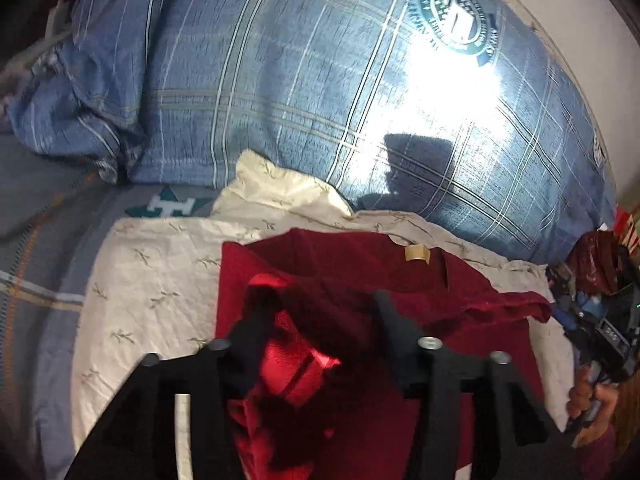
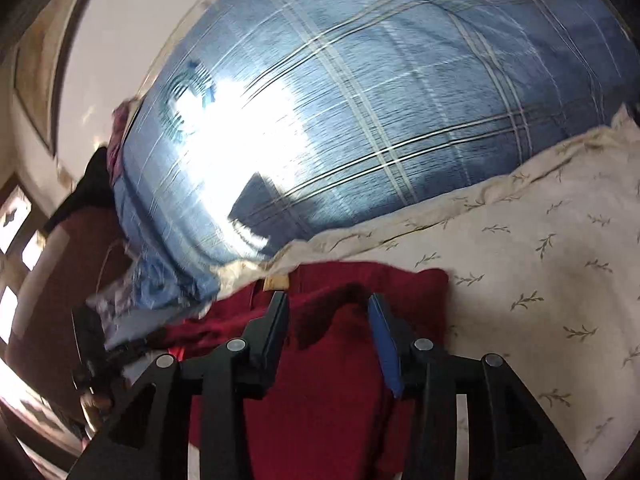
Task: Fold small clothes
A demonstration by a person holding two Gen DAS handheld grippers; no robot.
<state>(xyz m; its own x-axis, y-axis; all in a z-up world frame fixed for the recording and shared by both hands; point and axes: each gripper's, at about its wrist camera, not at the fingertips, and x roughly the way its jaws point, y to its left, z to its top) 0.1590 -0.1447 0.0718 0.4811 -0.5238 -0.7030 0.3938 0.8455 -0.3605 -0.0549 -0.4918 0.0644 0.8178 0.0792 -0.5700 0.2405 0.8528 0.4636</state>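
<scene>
I see both my grippers, left (image 1: pixel 320 300) and right (image 2: pixel 328 304), released above the red garment (image 2: pixel 328 380) on the cream sheet (image 2: pixel 540 280).

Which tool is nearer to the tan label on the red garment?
Right. The right tool is just below the tan label; the left tool sits further down the red garment.
</scene>
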